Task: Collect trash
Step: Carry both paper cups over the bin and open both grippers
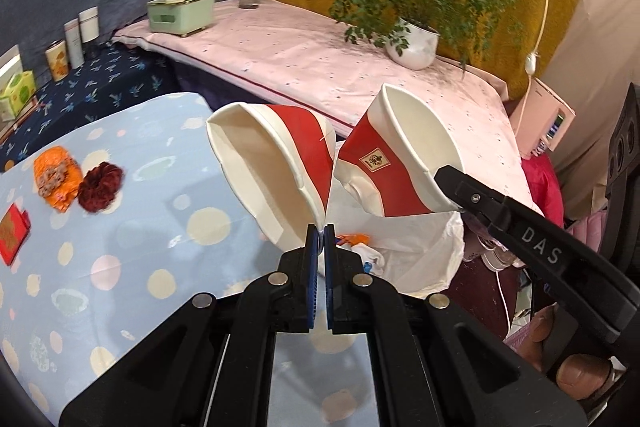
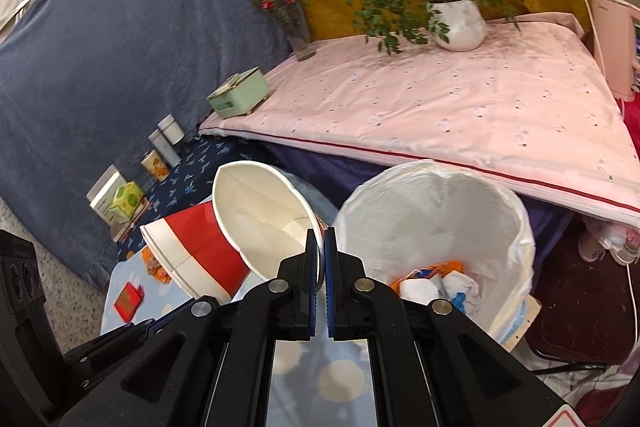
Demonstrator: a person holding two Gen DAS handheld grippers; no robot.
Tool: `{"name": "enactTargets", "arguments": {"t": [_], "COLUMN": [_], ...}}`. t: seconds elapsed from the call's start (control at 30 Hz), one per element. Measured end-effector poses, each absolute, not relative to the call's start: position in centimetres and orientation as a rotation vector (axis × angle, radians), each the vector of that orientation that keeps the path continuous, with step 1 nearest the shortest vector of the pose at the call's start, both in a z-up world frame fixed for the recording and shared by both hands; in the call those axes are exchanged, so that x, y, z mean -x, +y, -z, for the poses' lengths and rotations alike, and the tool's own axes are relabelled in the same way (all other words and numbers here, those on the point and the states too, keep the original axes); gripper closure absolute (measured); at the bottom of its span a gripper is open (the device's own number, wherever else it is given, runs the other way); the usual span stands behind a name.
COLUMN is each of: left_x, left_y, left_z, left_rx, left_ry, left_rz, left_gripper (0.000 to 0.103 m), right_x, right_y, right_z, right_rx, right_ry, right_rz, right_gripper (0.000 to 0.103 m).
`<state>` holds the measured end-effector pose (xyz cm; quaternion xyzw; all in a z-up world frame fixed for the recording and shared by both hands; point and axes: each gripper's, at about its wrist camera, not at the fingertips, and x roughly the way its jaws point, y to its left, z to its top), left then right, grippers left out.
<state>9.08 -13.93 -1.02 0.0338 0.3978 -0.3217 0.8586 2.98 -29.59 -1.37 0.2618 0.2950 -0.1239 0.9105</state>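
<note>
Two grippers are each carrying a red-and-white paper cup by its rim toward the lined bin (image 2: pixel 516 223) — the left gripper (image 1: pixel 319 231) is clenching one cup (image 1: pixel 276 171), the right gripper (image 2: pixel 320 239) the other cup (image 2: pixel 260 215). Beside the spotted table's (image 1: pixel 120 227) edge, the bin is already holding wrappers and tissues (image 2: pixel 436 283).

potted plant (image 1: pixel 414 43), flower vase (image 2: pixel 298 27), green box (image 1: pixel 180 13)

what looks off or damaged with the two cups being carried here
The paper cup in the left claw is squashed, its rim flattened into a narrow oval. The cup in the right claw has a crumpled base. Both hang tilted, pinched by their rims.
</note>
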Motion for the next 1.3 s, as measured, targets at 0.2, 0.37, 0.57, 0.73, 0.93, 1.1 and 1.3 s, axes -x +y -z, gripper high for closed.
{"name": "enactTargets", "arguments": {"t": [0.2,0.37,0.57,0.73,0.93,1.1,1.3], "left_x": [-8.5,-8.1,-7.8,-7.9,-8.5,-9.3,-9.7], "left_y": [-17.1,-19.2,-21.0,-21.6,-20.8,-19.6,-17.8], "left_z": [1.2,1.5,1.9,2.2,2.2,2.0,1.8], "left_rx": [-0.108,-0.133,-0.152,-0.152,-0.127,-0.104,-0.086], "left_ry": [0.84,0.846,0.857,0.868,0.862,0.864,0.85], "left_rz": [0.714,0.743,0.77,0.783,0.726,0.698,0.666], "left_gripper": [0.1,0.1,0.1,0.099,0.066,0.064,0.063], "right_x": [-1.6,-0.9,-0.5,-0.5,-0.3,-0.5,-1.2], "right_y": [-32.6,-34.6,-36.1,-36.8,-36.9,-36.4,-34.8], "right_z": [2.0,2.5,3.3,3.8,3.9,3.5,2.8], "right_rx": [-0.57,-0.593,-0.609,-0.617,-0.627,-0.612,-0.581], "right_ry": [0.601,0.597,0.6,0.609,0.602,0.602,0.608], "right_rz": [0.307,0.343,0.374,0.393,0.413,0.407,0.382], "right_gripper": [0.1,0.1,0.1,0.098,0.08,0.08,0.075]}}
